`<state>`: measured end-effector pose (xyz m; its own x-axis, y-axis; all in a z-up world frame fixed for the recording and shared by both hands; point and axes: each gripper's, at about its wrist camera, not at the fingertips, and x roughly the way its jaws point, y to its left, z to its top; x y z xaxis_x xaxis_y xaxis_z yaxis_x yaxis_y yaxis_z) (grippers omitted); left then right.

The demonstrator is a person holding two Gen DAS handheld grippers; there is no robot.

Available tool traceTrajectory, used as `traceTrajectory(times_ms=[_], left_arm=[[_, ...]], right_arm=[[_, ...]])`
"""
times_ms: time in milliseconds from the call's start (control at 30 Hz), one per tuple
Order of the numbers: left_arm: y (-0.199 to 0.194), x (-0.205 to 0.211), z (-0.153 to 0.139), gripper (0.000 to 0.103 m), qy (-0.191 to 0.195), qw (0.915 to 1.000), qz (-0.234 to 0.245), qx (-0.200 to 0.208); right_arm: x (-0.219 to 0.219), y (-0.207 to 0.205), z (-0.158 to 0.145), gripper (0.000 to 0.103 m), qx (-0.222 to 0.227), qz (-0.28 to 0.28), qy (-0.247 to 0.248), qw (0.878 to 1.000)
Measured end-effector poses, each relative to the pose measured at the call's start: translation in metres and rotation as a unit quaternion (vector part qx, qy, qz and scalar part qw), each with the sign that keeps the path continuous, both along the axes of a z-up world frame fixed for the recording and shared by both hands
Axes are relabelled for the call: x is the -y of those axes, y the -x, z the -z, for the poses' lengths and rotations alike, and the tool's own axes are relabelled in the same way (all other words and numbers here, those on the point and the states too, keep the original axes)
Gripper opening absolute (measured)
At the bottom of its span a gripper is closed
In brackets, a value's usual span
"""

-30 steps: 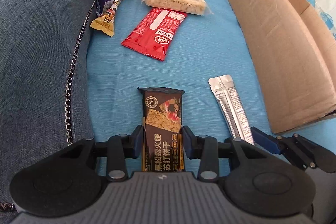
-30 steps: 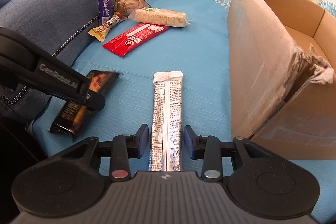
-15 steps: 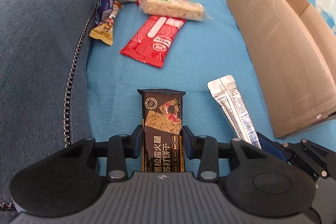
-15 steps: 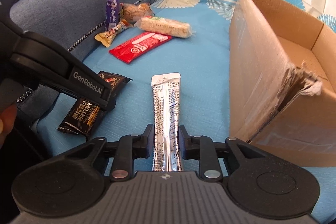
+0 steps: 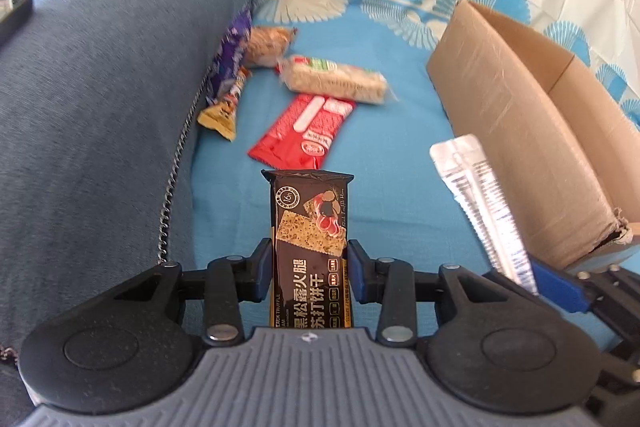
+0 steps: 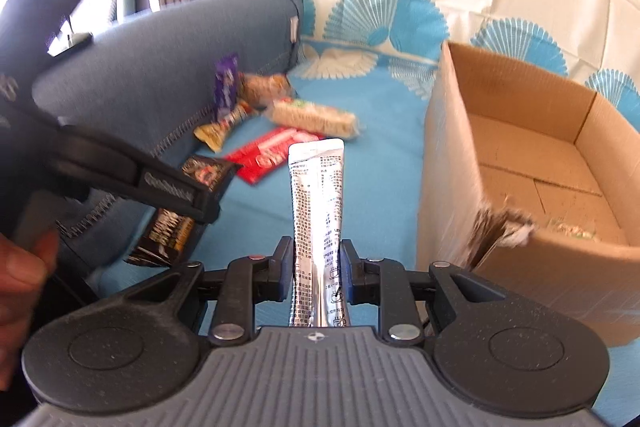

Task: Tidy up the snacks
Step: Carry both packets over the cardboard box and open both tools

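My left gripper is shut on a dark brown cracker packet, held clear of the blue sheet. The same packet shows in the right wrist view, clamped in the left gripper's black fingers. My right gripper is shut on a silver stick sachet, also lifted; that sachet appears at the right of the left wrist view. An open cardboard box stands to the right, its floor bare apart from crumbs.
More snacks lie at the back left: a red packet, a pale oat bar, a yellow-ended bar, a purple wrapper and a peanut bag. A blue sofa arm bounds the left. A person's hand shows.
The right jaws closed on the silver sachet, and both grippers rose and tipped up with their packets. The box's inside has come into sight.
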<state>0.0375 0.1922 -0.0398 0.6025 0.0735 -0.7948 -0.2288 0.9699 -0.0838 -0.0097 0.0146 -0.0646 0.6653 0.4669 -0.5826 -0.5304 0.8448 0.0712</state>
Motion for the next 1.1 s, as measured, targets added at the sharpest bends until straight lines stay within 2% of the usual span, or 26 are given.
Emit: traceTrajectory(times_ms=[233, 367, 467, 567, 733, 867, 1100], left_arm=[[0.014, 0.001, -0.013, 0.042, -0.006, 0.9984, -0.006, 0.055], [0.019, 0.004, -0.019, 0.042, -0.011, 0.9966, -0.009, 0.081], [0.023, 0.006, -0.023, 0.042, -0.014, 0.9947, -0.008, 0.102], [0.026, 0.008, -0.026, 0.042, -0.016, 0.9928, -0.004, 0.119], [0.033, 0.010, -0.028, 0.042, -0.016, 0.9905, 0.001, 0.137], [0.031, 0.014, -0.029, 0.042, -0.026, 0.9904, 0.000, 0.136], [0.028, 0.023, -0.026, 0.042, -0.052, 0.9906, 0.004, 0.126]], right_arm=[[0.017, 0.004, -0.052, 0.025, 0.061, -0.049, -0.025, 0.997], [0.041, -0.006, -0.090, 0.025, 0.099, -0.064, -0.044, 0.992], [0.061, -0.015, -0.104, 0.025, 0.133, -0.069, -0.039, 0.988], [0.082, -0.025, -0.097, 0.025, 0.152, -0.054, -0.033, 0.986], [0.109, -0.036, -0.075, 0.025, 0.123, -0.008, -0.060, 0.990], [0.119, -0.033, -0.077, 0.025, 0.139, 0.001, -0.080, 0.987], [0.135, -0.042, -0.070, 0.025, 0.124, 0.022, -0.081, 0.989]])
